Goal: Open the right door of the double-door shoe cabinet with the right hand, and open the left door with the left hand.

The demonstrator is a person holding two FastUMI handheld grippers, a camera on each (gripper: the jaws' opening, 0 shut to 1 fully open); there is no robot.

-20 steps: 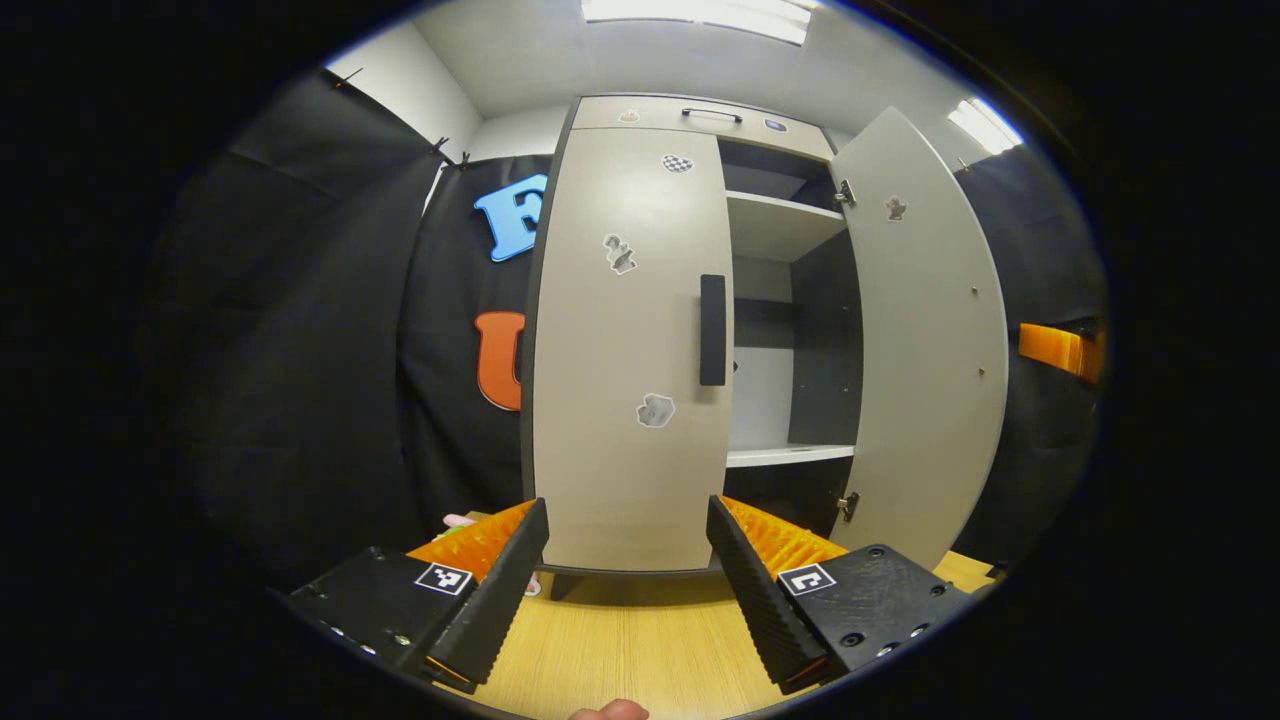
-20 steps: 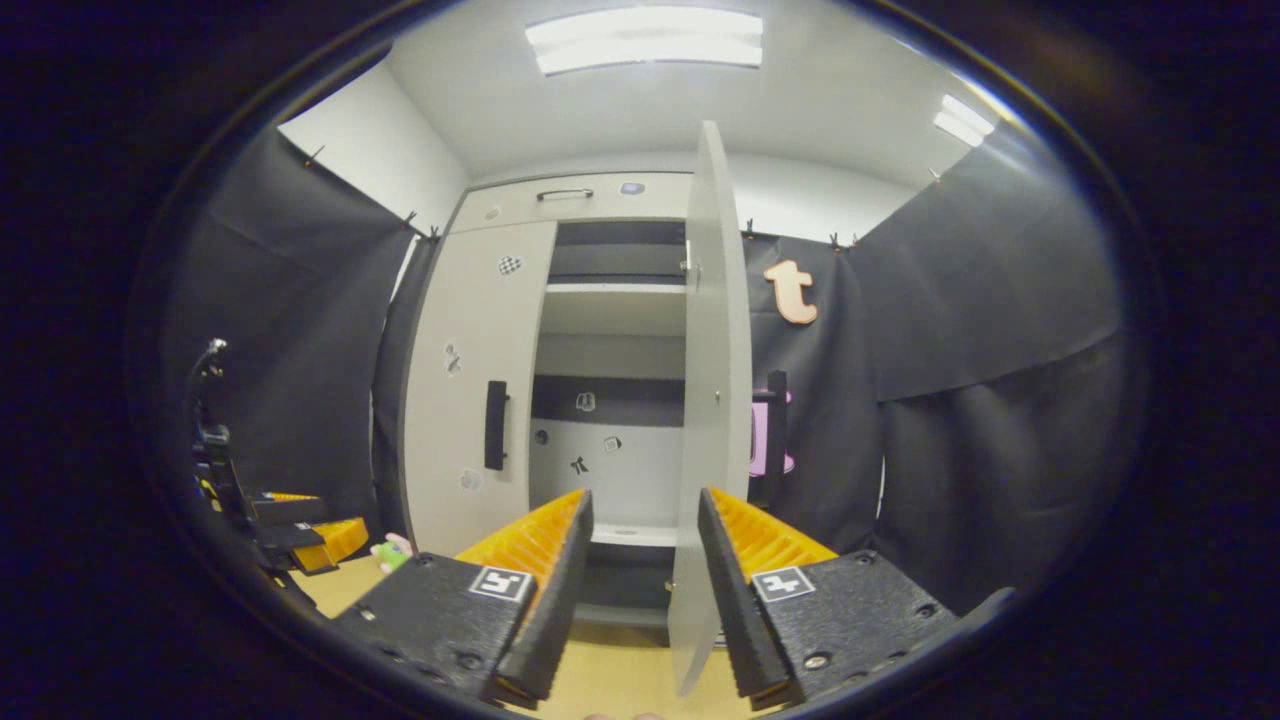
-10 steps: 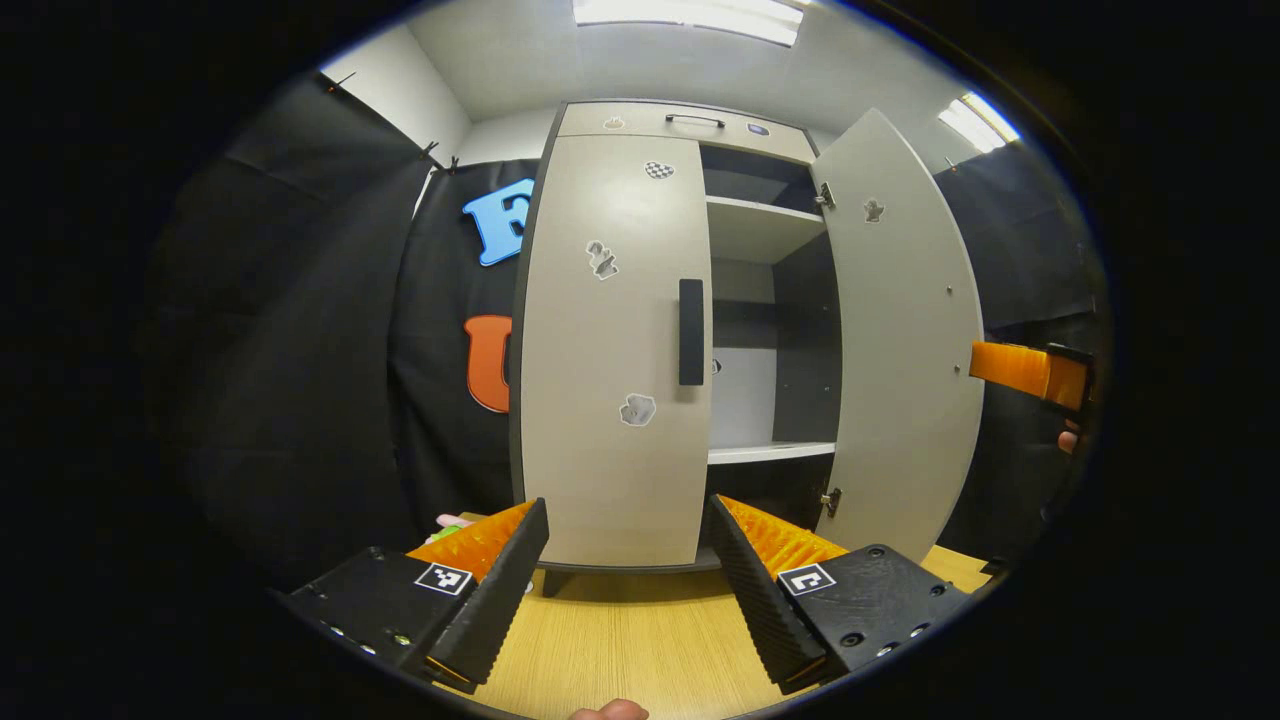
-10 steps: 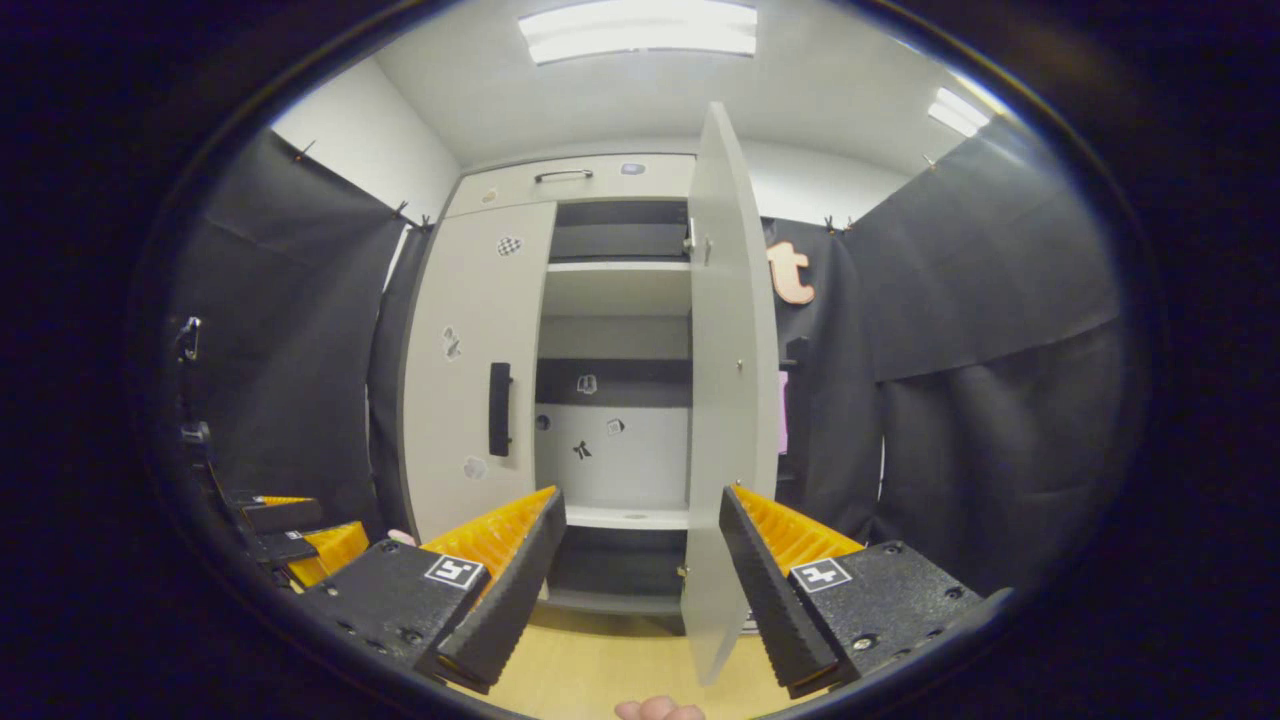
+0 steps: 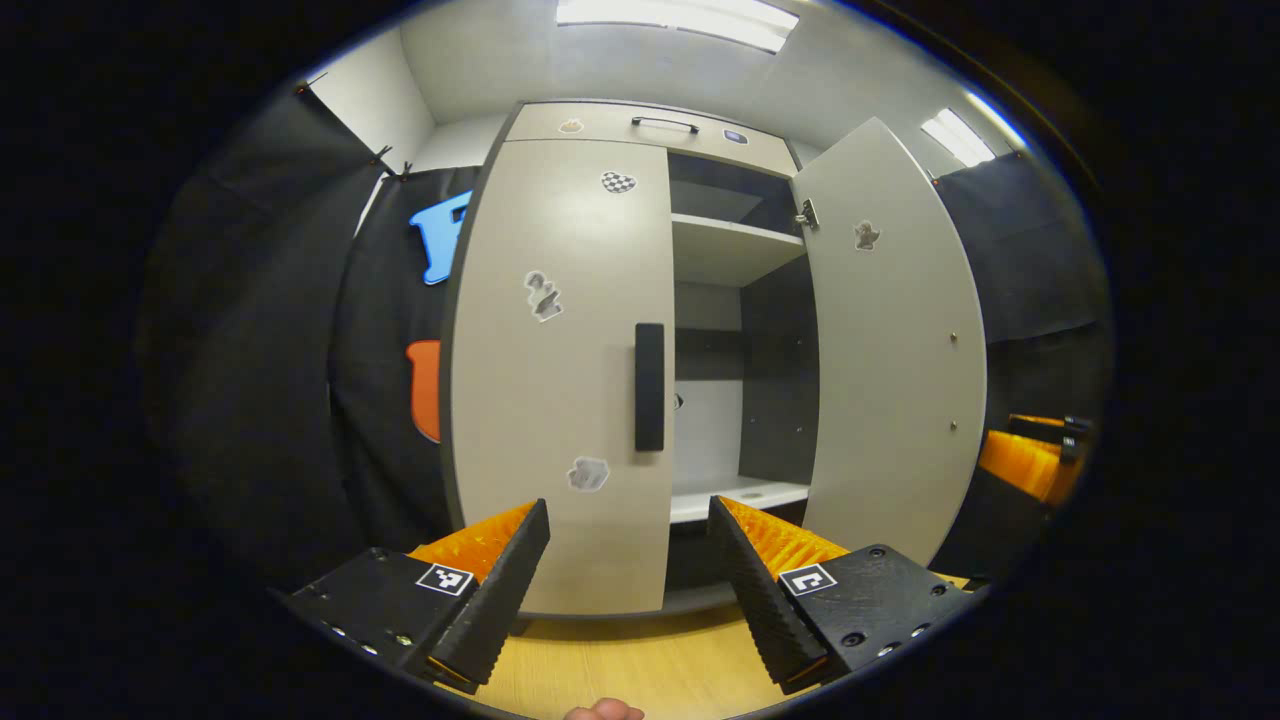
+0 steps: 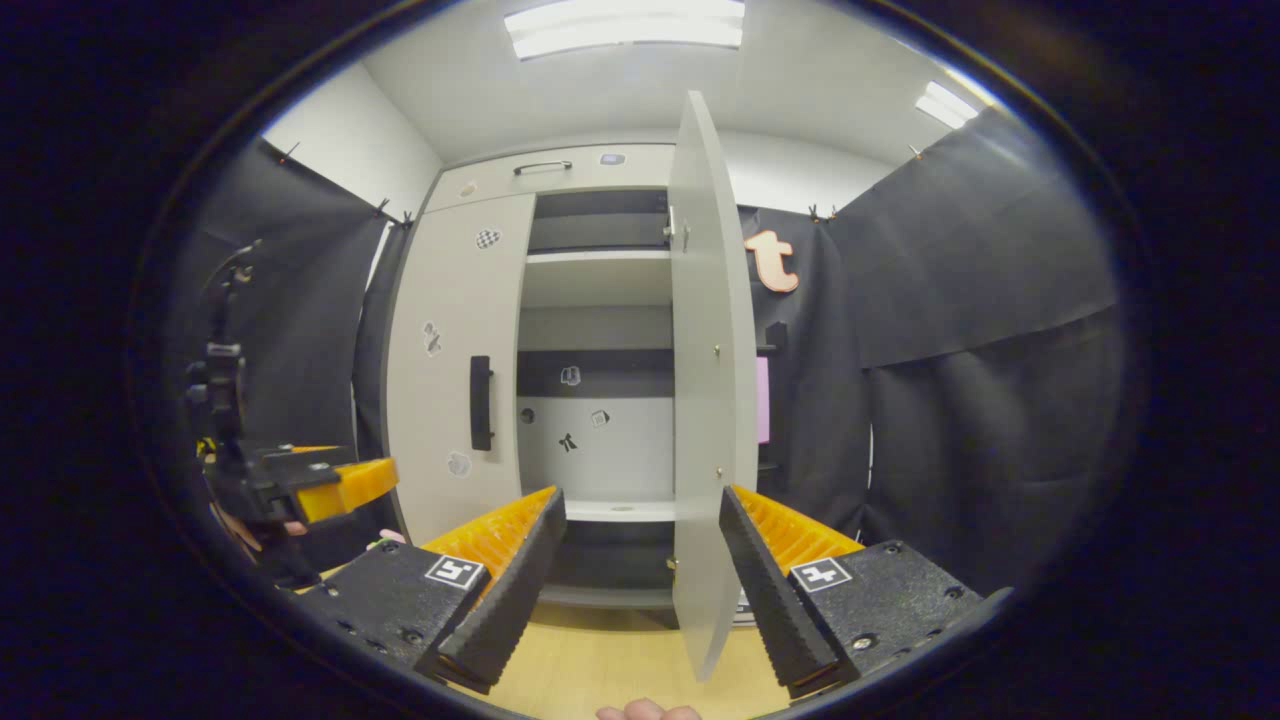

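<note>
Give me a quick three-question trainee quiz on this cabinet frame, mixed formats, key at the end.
1. True or false: the left door is shut.
2. Which door stands swung open? A) left B) right door C) both
3. Fill in: both fingers of the left gripper are spread apart, holding ____.

Key: 1 true. 2 B. 3 nothing; the handle lies ahead, untouched. The right gripper is open too.

Black cloth walls (image 6: 990, 330), a white ceiling with strip lights (image 6: 625, 22), wooden floor (image 5: 640, 665).
</note>
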